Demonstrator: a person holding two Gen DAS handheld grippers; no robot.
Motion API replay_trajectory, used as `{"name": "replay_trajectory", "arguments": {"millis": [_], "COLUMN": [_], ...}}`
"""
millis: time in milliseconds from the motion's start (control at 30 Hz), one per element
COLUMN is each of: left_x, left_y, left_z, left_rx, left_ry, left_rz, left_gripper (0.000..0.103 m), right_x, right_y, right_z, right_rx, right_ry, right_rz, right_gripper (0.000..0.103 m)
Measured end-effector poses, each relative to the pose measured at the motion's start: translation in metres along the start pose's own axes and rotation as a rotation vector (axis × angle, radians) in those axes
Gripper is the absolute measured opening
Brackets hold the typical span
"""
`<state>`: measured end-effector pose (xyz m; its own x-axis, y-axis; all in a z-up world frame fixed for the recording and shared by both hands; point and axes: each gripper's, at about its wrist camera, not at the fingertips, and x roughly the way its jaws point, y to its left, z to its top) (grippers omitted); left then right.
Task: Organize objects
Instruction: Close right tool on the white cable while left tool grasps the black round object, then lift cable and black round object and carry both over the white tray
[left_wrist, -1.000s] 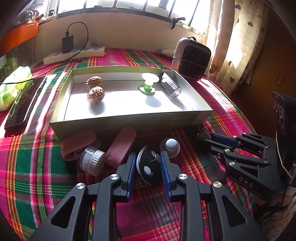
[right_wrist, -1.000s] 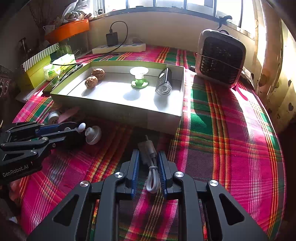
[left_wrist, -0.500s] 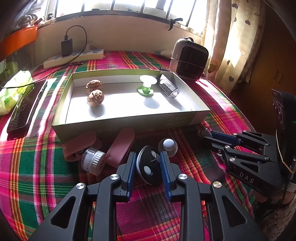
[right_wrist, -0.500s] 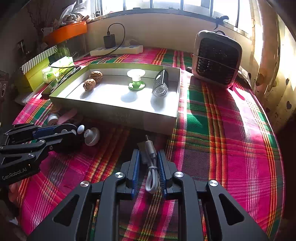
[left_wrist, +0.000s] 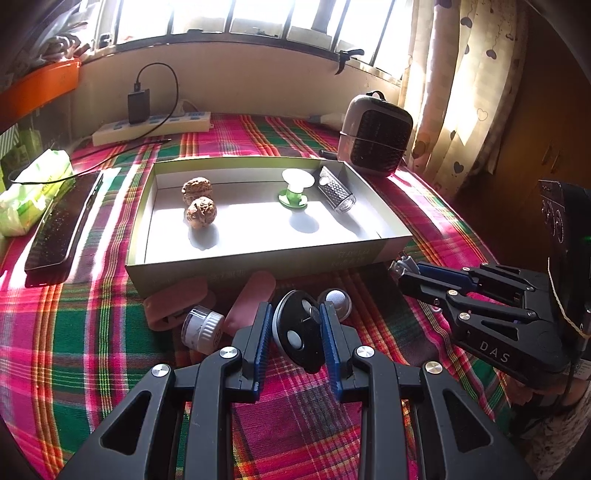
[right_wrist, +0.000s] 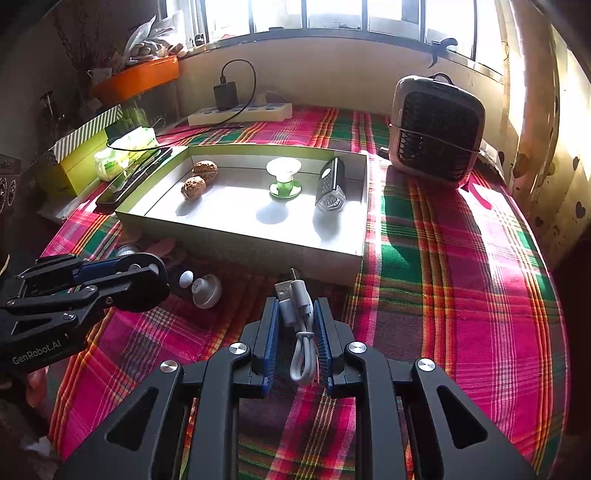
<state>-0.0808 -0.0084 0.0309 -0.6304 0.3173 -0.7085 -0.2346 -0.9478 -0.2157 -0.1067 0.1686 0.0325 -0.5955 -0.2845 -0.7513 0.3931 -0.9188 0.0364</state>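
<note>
Left wrist view: left tool (left_wrist: 296, 325) pinches a black round disc (left_wrist: 297, 334) between its blue pads, held just above the plaid-covered bench (left_wrist: 74, 332), near the front wall of the open box (left_wrist: 258, 254). Beside the disc, on the cloth: a white knob (left_wrist: 338, 301), a small white-capped jar (left_wrist: 202, 326) on its side, two pink pieces (left_wrist: 255, 291).

In the box: two walnuts (left_wrist: 199, 212), a green-and-white spool (left_wrist: 295, 190), a small metal grater (left_wrist: 336, 192) along the right wall.

Right wrist view: right tool (right_wrist: 295, 314) pressed onto a folded grey USB cable (right_wrist: 300, 317), plugs pointing toward the box, just short of its near corner. A small heater (right_wrist: 437, 131) stands well behind, near the window.
</note>
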Motion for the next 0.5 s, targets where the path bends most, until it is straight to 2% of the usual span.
{"name": "replay_trajectory", "arguments": {"millis": [500], "left_x": [-0.008], "left_y": [0.020], "left_z": [0.021], "left_rx": [-0.024], "left_ry": [-0.038], "left_rz": [0.035], "left_gripper": [0.024], "right_x": [-0.002], "right_y": [0.016], "right_z": [0.039], "right_rx": [-0.008], "right_ry": [-0.046], "right_rz": [0.041], "right_gripper": [0.020]}}
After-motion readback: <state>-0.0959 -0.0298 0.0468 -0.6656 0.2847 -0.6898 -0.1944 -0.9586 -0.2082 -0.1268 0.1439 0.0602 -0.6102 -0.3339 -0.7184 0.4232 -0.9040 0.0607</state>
